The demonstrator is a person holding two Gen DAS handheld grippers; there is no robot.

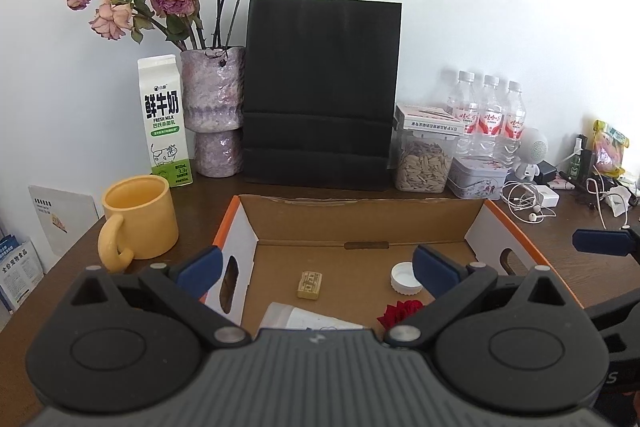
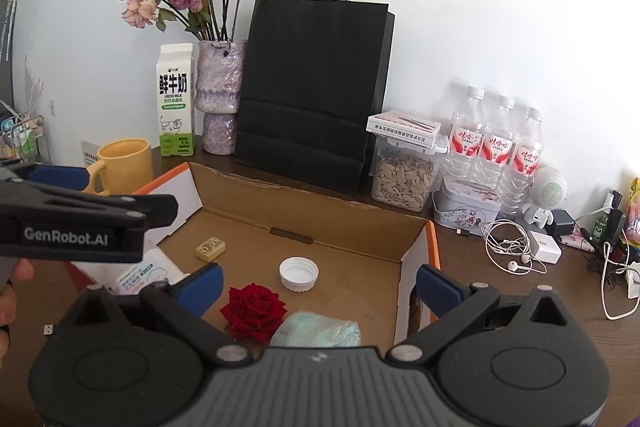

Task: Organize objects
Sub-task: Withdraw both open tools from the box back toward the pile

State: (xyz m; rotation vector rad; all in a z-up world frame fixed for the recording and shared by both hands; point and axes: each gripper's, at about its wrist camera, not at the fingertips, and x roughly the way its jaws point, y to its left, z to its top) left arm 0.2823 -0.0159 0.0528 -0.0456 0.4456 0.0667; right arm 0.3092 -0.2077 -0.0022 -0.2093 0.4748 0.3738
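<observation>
An open cardboard box (image 1: 360, 223) (image 2: 320, 227) lies on the dark wooden table. In it lie a small yellow block (image 1: 309, 283) (image 2: 210, 248), a white bottle cap (image 1: 405, 278) (image 2: 299, 273), a red rose head (image 1: 400, 311) (image 2: 254, 310), a tissue pack (image 1: 308, 315) (image 2: 146, 271) and a pale green crumpled wrapper (image 2: 320, 330). My left gripper (image 1: 316, 267) is open and empty above the box's near edge. My right gripper (image 2: 318, 281) is open and empty above the box's near right corner. The left gripper also shows side-on in the right wrist view (image 2: 80, 219).
Behind the box stand a yellow mug (image 1: 138, 223), a milk carton (image 1: 164, 119), a vase of dried roses (image 1: 214, 111), a black paper bag (image 1: 320, 91), a jar of seeds (image 1: 424, 159), a tin (image 1: 476, 179) and three water bottles (image 1: 488, 115). Earphones and chargers (image 2: 516, 247) lie to the right.
</observation>
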